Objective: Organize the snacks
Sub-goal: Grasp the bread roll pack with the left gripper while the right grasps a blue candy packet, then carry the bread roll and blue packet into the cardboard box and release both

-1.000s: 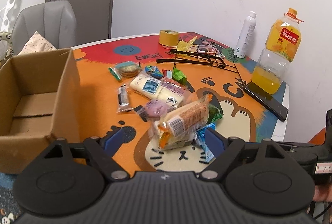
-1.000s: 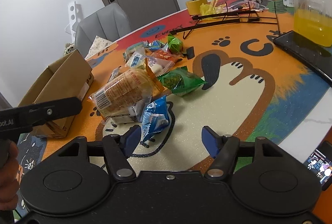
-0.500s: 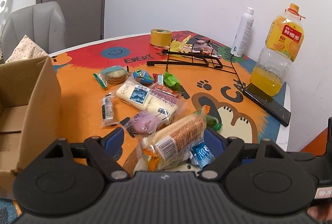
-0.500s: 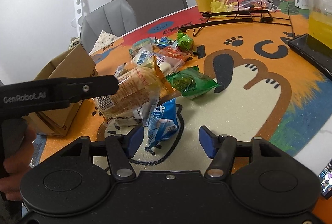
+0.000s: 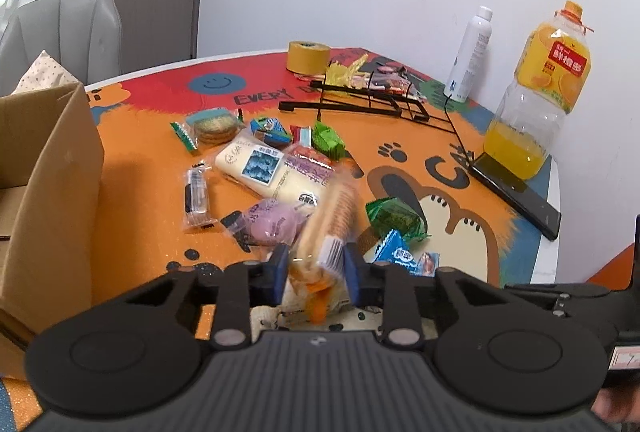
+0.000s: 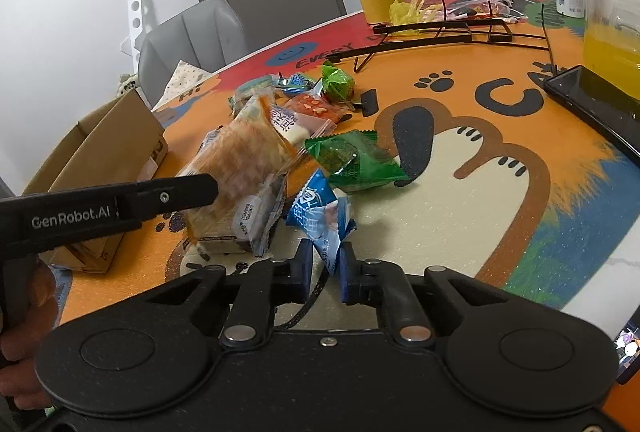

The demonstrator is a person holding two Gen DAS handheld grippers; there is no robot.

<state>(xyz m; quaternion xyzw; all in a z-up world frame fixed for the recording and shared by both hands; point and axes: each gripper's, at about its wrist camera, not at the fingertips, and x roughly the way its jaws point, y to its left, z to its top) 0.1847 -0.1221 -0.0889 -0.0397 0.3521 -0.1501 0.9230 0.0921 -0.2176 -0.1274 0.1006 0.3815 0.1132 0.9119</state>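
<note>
Since the earlier frames both sets of fingers, then spread wide, had come in on a snack each. On the left, the left gripper (image 5: pixel 314 268) was closing its fingers (image 5: pixel 276 272) on the near end of the orange cracker pack (image 5: pixel 328 220), which stood tilted up off the desk (image 5: pixel 136 192) and blurred. The risk there was judged to be a thin hold on the crimped wrapper end: the long pack could swing, slip out, or drag the purple bun packet (image 5: pixel 272 222) beside it before reaching the cardboard box (image 5: pixel 52 184) further left. That gripper angled down toward the desk, the hand behind it mostly out of view.

To the right, the right gripper (image 6: pixel 323 264) had its fingers (image 6: pixel 304 264) pinched on the lower tip of the blue sachet (image 6: pixel 320 216), which lay on the desk just beside the green packet (image 6: pixel 352 160). Only a corner seemed caught, so the sachet might tear free on lifting. This gripper also pointed downward, close over the desk.
</note>
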